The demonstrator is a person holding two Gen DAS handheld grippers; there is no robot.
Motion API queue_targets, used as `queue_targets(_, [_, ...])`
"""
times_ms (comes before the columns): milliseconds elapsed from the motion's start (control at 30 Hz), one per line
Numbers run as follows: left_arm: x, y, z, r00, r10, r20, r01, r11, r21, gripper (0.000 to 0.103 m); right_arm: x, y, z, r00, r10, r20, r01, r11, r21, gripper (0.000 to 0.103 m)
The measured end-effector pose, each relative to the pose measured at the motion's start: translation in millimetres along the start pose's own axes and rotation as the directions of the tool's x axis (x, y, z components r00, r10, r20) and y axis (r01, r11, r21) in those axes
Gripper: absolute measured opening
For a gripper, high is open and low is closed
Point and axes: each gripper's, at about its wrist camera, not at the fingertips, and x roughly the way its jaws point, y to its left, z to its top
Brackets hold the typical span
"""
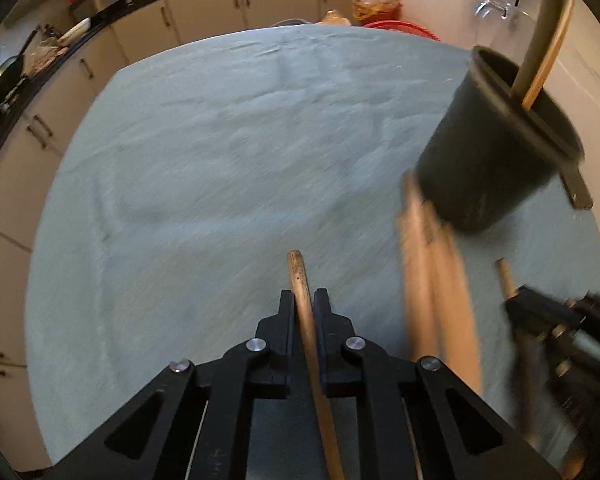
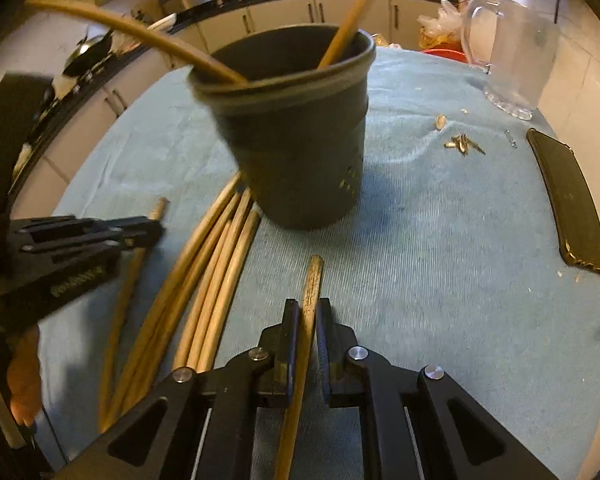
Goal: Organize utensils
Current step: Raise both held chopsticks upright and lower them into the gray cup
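A dark round holder (image 2: 300, 128) stands on the blue cloth with two wooden chopsticks (image 2: 352, 20) leaning in it; it also shows in the left wrist view (image 1: 496, 144). Several loose chopsticks (image 2: 208, 280) lie on the cloth by its left base, blurred in the left wrist view (image 1: 440, 300). My left gripper (image 1: 304, 300) is shut on one chopstick (image 1: 300, 280) and appears at the left of the right wrist view (image 2: 156, 228). My right gripper (image 2: 308, 308) is shut on another chopstick (image 2: 314, 280) and shows in the left wrist view (image 1: 516, 300).
The round table's blue cloth (image 1: 220, 160) spreads left of the holder. A clear glass pitcher (image 2: 512, 48), a black phone (image 2: 568, 204) and small scattered bits (image 2: 462, 144) lie to the right. Kitchen cabinets and a black counter (image 1: 204, 8) run behind.
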Motion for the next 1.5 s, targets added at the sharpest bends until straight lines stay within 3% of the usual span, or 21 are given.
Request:
queue_targets(133, [-13.4, 17.3, -29.7, 1.0, 0.014, -0.008, -0.014, 0.999, -0.039, 0.008, -6.8, 3.6, -11.5, 1.0, 0.008, -0.022, -0.009, 0.999, -0.037, 0.011])
queue_targets(400, [-11.6, 16.4, -35.3, 0.999, 0.048, 0.006, -0.048, 0.997, -0.053, 0.008, -3.4, 13.3, -3.0, 1.0, -0.005, -0.005, 0.005, 1.0, -0.01, 0.009])
queue_targets(500, [-10.0, 31.8, -35.2, 1.0, 0.005, 0.01, -0.004, 0.996, -0.089, 0.007, -17.3, 1.7, -4.9, 0.998, 0.033, 0.047, -0.035, 0.998, 0.044, 0.008])
queue_targets(600, [-37.2, 51.9, -40.1, 0.993, -0.032, 0.115, 0.049, 0.989, -0.143, 0.007, -47.0, -3.1, -11.8, 0.989, 0.05, 0.14, -0.061, 0.995, 0.077, 0.008])
queue_targets(700, [-79.6, 58.9, -45.0, 0.97, -0.052, 0.237, 0.097, 0.978, -0.182, 0.007, -84.8, -5.0, -21.8, 0.964, 0.063, 0.257, -0.086, 0.993, 0.077, 0.008])
queue_targets(800, [-120.7, 55.4, -56.7, 0.93, -0.038, 0.365, 0.112, 0.977, -0.182, 0.007, -117.3, -7.0, -29.9, 0.928, 0.106, 0.357, -0.137, 0.988, 0.064, 0.008])
queue_targets(1000, [-165.8, 47.1, -84.6, 0.863, 0.008, 0.506, 0.127, 0.965, -0.231, 0.007, -161.3, -2.2, -51.5, 0.873, 0.111, 0.475, -0.149, 0.988, 0.042, 0.008])
queue_targets(1133, [-185.2, 49.1, -103.7, 0.828, 0.031, 0.56, 0.126, 0.963, -0.239, 0.007, -183.9, 0.7, -67.0, 0.839, 0.096, 0.536, -0.136, 0.99, 0.035, 0.008])
queue_targets(1500, [-235.3, 40.4, -107.5, 0.771, -0.036, 0.636, 0.212, 0.956, -0.204, 0.007, -206.8, -2.1, -73.1, 0.805, 0.095, 0.586, -0.146, 0.989, 0.039, 0.008])
